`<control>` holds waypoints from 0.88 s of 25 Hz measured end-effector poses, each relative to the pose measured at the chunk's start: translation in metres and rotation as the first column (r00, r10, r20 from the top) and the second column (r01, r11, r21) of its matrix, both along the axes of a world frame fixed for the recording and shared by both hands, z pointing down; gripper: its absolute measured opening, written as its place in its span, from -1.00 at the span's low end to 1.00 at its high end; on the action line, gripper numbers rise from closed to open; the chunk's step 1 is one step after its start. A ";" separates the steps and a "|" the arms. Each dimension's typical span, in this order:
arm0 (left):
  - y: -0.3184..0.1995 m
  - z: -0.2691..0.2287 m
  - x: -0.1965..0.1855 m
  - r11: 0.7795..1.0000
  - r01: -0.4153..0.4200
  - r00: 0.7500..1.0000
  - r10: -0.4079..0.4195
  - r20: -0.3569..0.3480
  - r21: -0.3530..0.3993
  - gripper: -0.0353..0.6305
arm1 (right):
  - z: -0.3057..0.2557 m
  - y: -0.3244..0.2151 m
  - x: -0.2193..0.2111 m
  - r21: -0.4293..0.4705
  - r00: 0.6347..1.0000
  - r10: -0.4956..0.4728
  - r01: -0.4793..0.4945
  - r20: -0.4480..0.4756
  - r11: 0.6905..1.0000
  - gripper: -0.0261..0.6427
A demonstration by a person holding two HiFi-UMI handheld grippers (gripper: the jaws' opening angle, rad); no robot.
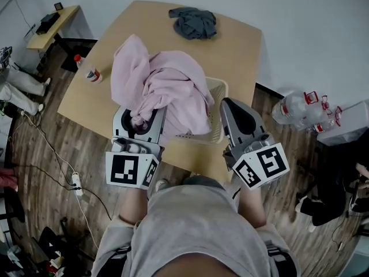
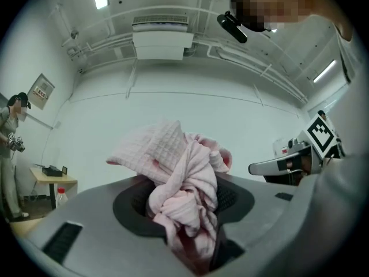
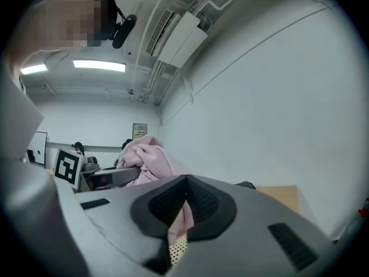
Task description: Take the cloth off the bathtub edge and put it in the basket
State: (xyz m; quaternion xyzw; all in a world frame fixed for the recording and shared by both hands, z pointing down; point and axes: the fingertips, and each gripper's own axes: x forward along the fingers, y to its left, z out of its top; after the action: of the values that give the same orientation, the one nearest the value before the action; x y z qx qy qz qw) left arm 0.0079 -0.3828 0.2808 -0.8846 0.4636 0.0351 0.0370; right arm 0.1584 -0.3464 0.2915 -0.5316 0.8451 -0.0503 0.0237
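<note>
Because the left gripper (image 1: 140,120) clamps only one bunch of the pink cloth (image 1: 167,88), heaped over the basket (image 1: 218,126) at the table's (image 1: 242,56) 6 o'clock edge, loose folds could spill outside the rim on release; the right gripper's (image 1: 226,104) jaws sit together, empty. One basket, two cloths (grey cloth (image 1: 193,22) at 12 o'clock), one bottle (image 1: 90,73) at 9

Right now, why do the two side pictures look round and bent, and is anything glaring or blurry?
Left gripper view: a wide-angle lens gives the round frame, dark corners and bowed lines; the pink cloth is sharp. Right gripper view: same bending, and a ceiling light glares white. Head view: even, soft light, faint shadows, straighter lines.
</note>
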 end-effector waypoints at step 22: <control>-0.046 0.119 0.046 0.960 0.140 0.983 -0.106 0.151 -0.240 -0.24 | 0.062 -0.052 0.038 -0.154 0.989 -0.137 0.143 0.052 0.978 -0.90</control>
State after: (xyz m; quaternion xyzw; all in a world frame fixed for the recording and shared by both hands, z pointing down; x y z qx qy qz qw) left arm 0.0540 -0.4288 0.3993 -0.8518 0.5150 -0.0865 -0.0410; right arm 0.1959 -0.3983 0.3535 -0.4698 0.8732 -0.1293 -0.0046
